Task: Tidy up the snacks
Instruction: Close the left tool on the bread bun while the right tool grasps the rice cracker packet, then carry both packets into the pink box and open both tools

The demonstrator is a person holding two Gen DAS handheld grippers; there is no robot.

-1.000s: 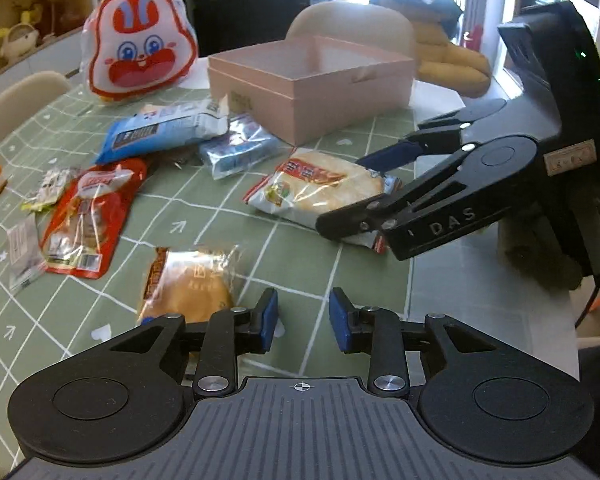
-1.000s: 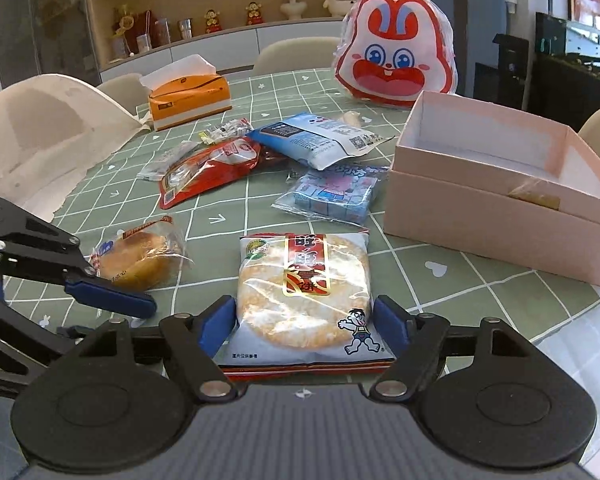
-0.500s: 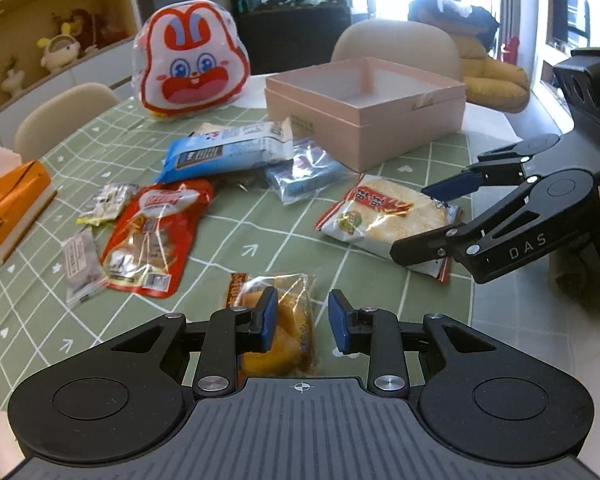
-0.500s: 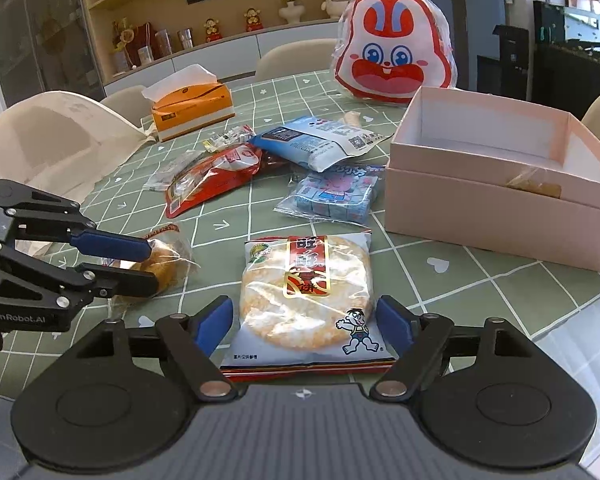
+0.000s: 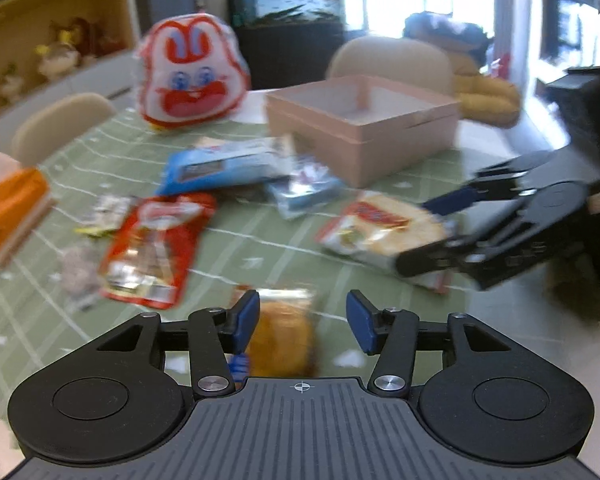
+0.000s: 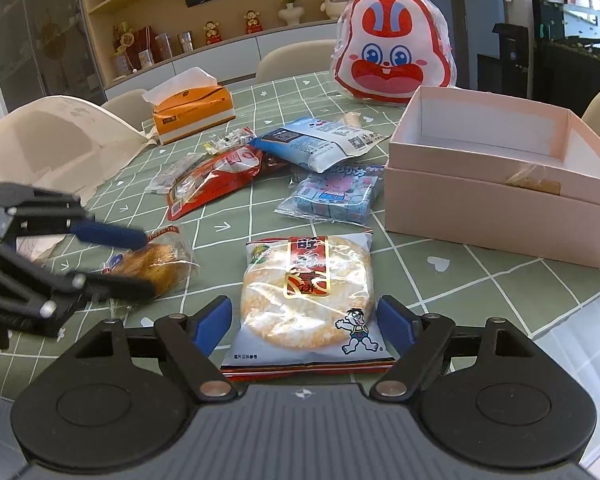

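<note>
Snacks lie scattered over a green tablecloth [image 6: 480, 280] printed with a white grid, small hearts and arrows, and the pink box [image 6: 496, 204] at its far right side serves as the landmark. This box is open; a scrap of clear wrapper and something brownish show over its near wall, though what it is cannot be told. Just in front of the box, toward the camera, lies the rice cracker packet [image 6: 306, 300] flat on the cloth. The right gripper [image 6: 304, 326] has its blue-padded jaws wide apart, one on either side of the packet's near end, not pressing it. Left of the box, touching nothing of it, sits a clear pack of blue sweets [image 6: 334, 196], and beyond that a blue-and-white bag [image 6: 316, 142] and a red pouch [image 6: 216, 174]. Behind the box stands a big rabbit-faced bag [image 6: 394, 46]. Far to the box's left, an orange tissue box [image 6: 192, 110] rests near the table edge, close to a cream chair back.

Well left of the cracker packet lies a wrapped bun [image 6: 152, 264]. The left gripper [image 5: 302, 322] straddles it with jaws parted wider than the bun, holding nothing; that view is blurred.

Around the table: wooden shelves with figurines and jars above white cabinets, pale chairs, a dark cabinet, and bright windows beyond the box.
</note>
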